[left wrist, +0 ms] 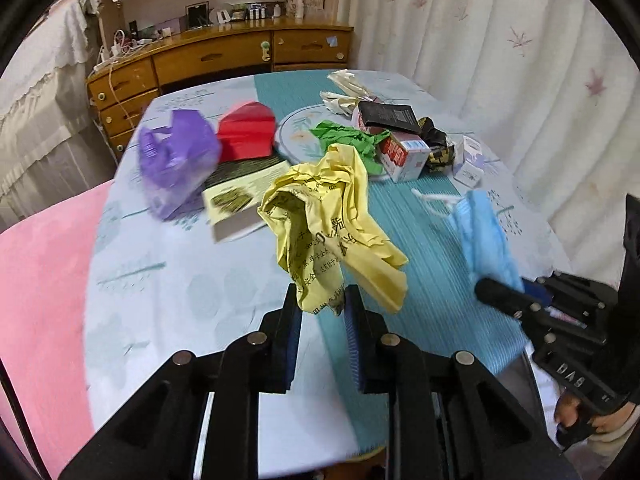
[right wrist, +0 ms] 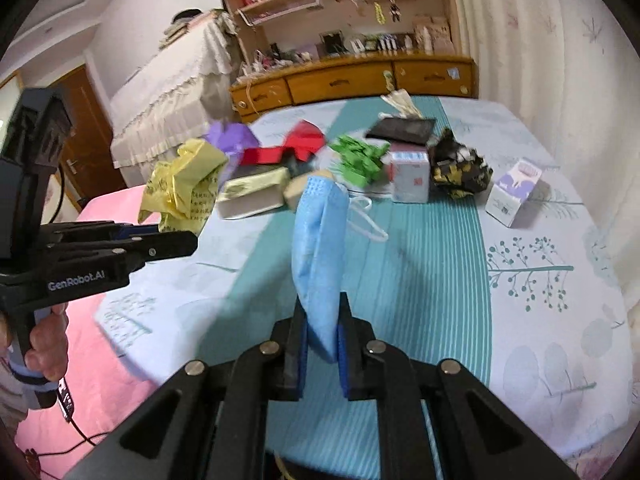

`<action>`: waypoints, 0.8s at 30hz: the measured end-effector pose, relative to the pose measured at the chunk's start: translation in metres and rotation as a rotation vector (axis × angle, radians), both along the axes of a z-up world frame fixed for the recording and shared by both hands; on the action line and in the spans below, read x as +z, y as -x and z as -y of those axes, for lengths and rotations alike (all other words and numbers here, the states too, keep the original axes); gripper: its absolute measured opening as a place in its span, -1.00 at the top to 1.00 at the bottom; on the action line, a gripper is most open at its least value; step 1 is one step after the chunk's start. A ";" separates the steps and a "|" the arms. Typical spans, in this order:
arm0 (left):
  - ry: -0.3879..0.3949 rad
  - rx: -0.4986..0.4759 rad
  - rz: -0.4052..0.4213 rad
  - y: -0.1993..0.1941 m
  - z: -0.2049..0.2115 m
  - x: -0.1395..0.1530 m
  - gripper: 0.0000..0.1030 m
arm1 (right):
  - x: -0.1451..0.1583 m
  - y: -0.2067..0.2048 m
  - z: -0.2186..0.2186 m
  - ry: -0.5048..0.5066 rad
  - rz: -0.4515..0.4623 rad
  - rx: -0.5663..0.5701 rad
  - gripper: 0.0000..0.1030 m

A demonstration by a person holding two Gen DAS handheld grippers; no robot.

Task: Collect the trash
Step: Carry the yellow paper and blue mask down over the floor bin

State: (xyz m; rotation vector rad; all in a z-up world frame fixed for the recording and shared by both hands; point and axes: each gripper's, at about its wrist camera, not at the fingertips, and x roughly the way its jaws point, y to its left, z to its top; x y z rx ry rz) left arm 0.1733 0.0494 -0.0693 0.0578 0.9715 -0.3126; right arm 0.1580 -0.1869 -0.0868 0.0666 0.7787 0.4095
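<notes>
While the left gripper (left wrist: pixel 322 300) pinches a yellow bag (left wrist: pixel 332 216), the right gripper (right wrist: pixel 322 320) is clamped on a blue mask (right wrist: pixel 318 248). Boxes (right wrist: pixel 410 176), a purple bag (left wrist: pixel 176 160) and green wrapping (left wrist: pixel 348 140) crowd the table's (right wrist: pixel 540 320) far edge.

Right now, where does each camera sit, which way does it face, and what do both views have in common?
Left wrist: sits on the left gripper, faces the table and desk; holds the yellow bag; right gripper and hand at right.
Right wrist: sits on the right gripper, same way; holds the blue mask; left gripper and hand at left.
Shared: bag, mask, red box.
</notes>
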 end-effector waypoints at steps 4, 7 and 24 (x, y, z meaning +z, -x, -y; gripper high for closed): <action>-0.016 -0.010 0.015 0.036 -0.011 0.010 0.64 | 0.014 0.030 -0.006 -0.007 0.027 0.032 0.77; -0.015 -0.021 0.009 0.068 -0.019 0.014 0.64 | 0.021 0.055 -0.011 -0.013 0.035 0.056 0.77; -0.038 -0.014 -0.071 0.174 -0.021 -0.088 0.63 | -0.060 0.137 -0.040 0.048 -0.078 0.115 0.77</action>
